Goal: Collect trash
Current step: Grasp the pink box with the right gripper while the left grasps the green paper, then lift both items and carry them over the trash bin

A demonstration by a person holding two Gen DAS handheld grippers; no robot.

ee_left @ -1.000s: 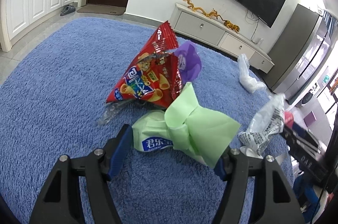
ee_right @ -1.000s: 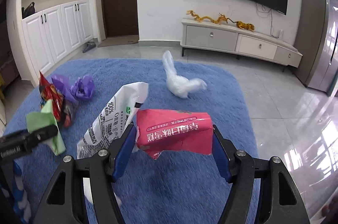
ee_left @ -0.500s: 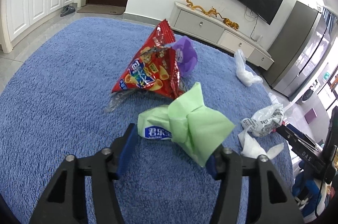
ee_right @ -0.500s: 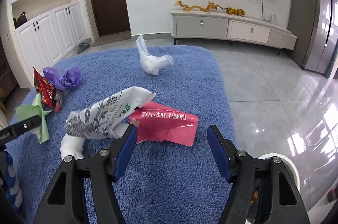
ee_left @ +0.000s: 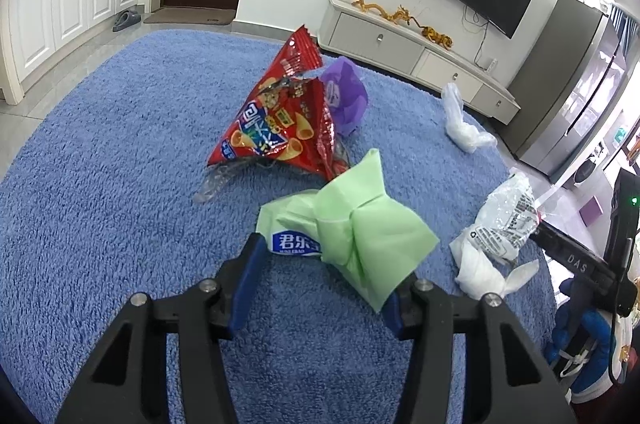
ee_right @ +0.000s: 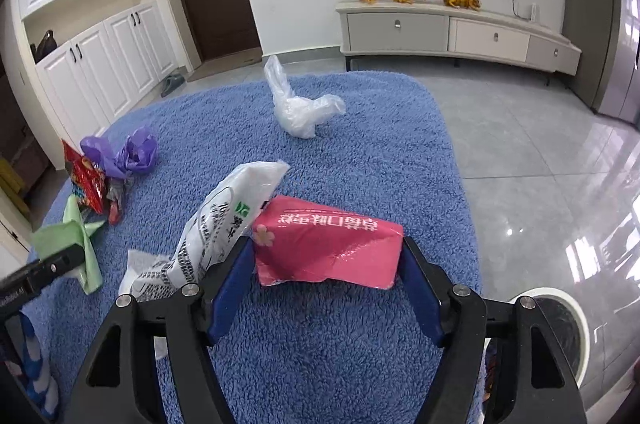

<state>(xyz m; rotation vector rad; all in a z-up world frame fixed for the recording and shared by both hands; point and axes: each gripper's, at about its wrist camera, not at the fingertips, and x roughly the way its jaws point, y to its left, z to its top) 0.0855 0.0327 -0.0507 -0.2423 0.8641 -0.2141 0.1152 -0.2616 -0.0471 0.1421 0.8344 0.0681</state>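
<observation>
**Pink and green wrappers held, both grips thin**

Pink plastic is what my right gripper [ee_right: 327,278] holds: the pink wrapper [ee_right: 328,246] sits between the two blue pads, which touch its left and right ends, so the jaws are half closed on it. It is above the blue rug [ee_right: 360,152]. Soft film can fold and slide out if I move fast, I think. At 10 o'clock of it, the white printed bag [ee_right: 212,228] leans against my left pad; it may be dragged along or catch.

My left gripper [ee_left: 320,288] has the green wrapper [ee_left: 352,236] between its pads, jaws narrow around it. The right pad is hidden under the film, so I cannot tell how firm this grip is. The wrapper hangs forward and could drop.

At 12 o'clock of the green one lies the red snack bag [ee_left: 276,128], with the purple bag [ee_left: 344,96] behind it. Far at 2 o'clock is the clear plastic bag [ee_left: 464,128]. A white bin [ee_right: 560,320] shows at 4 o'clock in the right view; a careless swing could miss it.
</observation>
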